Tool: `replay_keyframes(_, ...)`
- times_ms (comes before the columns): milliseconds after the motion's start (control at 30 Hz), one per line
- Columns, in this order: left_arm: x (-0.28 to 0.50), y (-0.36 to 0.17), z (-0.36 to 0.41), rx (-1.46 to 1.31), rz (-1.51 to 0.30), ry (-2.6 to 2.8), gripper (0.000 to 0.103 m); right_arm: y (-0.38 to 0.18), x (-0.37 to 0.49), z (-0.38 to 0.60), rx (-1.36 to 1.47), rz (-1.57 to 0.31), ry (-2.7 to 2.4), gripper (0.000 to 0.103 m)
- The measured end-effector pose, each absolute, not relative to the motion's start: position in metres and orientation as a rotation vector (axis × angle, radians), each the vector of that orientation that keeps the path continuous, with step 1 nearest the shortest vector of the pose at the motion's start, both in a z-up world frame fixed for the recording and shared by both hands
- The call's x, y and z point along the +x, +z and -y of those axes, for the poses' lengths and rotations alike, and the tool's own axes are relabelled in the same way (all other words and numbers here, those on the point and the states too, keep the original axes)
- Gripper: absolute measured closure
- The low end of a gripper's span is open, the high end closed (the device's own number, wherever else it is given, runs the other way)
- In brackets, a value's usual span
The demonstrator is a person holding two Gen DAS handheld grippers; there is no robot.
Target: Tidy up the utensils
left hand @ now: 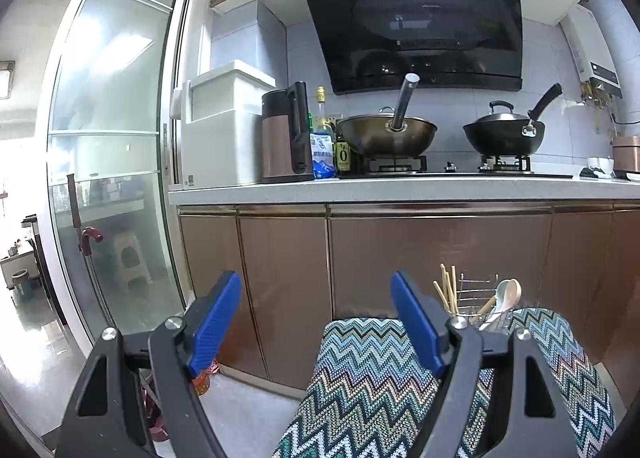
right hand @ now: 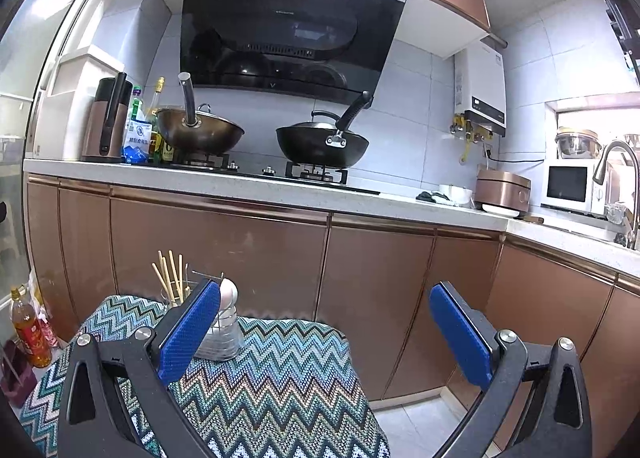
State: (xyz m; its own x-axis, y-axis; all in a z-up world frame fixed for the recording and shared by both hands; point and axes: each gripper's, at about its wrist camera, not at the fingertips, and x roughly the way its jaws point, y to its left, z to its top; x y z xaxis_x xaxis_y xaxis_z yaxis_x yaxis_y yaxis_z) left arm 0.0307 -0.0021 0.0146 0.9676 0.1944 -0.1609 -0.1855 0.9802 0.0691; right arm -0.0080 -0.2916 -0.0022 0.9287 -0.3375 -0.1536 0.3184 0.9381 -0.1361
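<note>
Holder position: wire utensil holder [right hand: 218,332] stands upright near the far edge of the zigzag-patterned cloth surface [right hand: 288,370], toward its far left corner in the right wrist view.
Contents: wooden chopsticks [right hand: 170,278] upright in one compartment; pale spoons [left hand: 505,296] leaning in the next.
Left gripper [left hand: 316,322]: jaws wide apart, empty; holder lies ahead and to its right.
Right gripper [right hand: 326,326]: jaws wide apart, empty; holder lies ahead-left, just behind its left finger.
Nearer hand: cannot tell.

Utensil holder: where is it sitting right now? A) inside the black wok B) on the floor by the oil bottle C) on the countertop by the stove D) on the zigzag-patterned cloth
D: the wire utensil holder, with chopsticks and spoons in it, stands on the zigzag-patterned cloth, below the countertop.
</note>
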Motion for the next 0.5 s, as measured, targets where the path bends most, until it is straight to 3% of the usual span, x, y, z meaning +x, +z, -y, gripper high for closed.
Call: replay_keyframes(500,0.0347,0.0101,0.0077,0.074,-0.184,0.178,0.026,-0.005,-0.0035,0.2941,-0.118,-0.196,-0.337,0.0)
